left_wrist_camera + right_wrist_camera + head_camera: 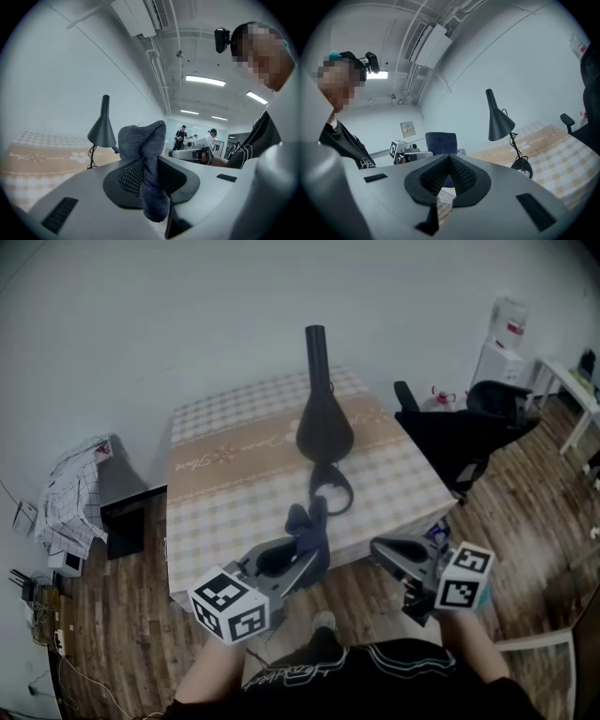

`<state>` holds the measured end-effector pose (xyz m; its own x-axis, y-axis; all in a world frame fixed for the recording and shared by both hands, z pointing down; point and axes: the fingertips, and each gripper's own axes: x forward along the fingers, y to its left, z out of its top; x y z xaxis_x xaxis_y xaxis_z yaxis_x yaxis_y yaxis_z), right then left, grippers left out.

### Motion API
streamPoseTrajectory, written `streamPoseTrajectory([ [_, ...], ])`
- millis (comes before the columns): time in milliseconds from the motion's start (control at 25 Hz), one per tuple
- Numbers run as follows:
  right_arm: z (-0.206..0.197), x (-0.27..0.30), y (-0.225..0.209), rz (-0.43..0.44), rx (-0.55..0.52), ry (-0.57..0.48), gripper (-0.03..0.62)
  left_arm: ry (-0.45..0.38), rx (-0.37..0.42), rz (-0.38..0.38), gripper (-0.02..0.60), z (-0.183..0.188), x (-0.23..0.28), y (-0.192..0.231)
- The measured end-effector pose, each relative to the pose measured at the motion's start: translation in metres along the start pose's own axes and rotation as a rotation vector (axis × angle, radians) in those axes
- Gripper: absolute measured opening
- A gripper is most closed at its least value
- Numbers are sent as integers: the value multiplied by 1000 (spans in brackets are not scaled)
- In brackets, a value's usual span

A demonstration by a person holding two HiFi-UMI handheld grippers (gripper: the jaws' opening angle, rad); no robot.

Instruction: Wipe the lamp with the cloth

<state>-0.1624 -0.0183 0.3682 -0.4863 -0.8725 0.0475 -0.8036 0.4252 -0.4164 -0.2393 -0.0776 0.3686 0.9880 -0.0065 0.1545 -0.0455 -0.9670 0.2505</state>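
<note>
A: Your worktop (234,493) took up the middle of the head view, under a checked cover with a tan flowered band across it. A black office chair (469,432) stood at its right side.

B: The lamp (323,423) was the biggest thing on that worktop. It was black, it stood about mid-worktop, and its cone shade rose over a ring-shaped base. Both of your gripper views caught it too, off to the left (103,129) from one and to the right (499,123) from the other. Neither claw was touching it.

A: You held both grippers at the near edge of the worktop, in front of your body and well apart from each other. The left gripper (305,563) sat just short of the lamp's base in the head view.

B: Your left claw (150,180) was clamped on the cloth (143,140). It was a dark blue-grey towelling piece pinched between the two pads, with a bunched lobe standing up above them and a tail hanging below.

A: From above, that cloth (309,531) poked out past the claw tips, over the front edge of the worktop and close to the lamp's base ring, though you couldn't tell from that view whether they met.

B: Your right gripper (380,547) held nothing. In its own view, the right claw (449,171) had its ribbed pads brought together at the tips, with only a narrow wedge of gap nearer the camera.
</note>
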Motion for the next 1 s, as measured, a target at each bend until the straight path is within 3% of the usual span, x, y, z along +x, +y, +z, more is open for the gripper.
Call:
streamPoseTrajectory([
  [120,-8,-19,22,2,6,-27,11,0,-8,12,72,-12,-15,-32],
  [520,-39,-61,91,31,-57,-28,11,-12,11,-53,72,-43,-42,-119],
  [1000,-44,-81,112,21,-72,-31,11,-20,44,-55,72,-40,-55,-149],
])
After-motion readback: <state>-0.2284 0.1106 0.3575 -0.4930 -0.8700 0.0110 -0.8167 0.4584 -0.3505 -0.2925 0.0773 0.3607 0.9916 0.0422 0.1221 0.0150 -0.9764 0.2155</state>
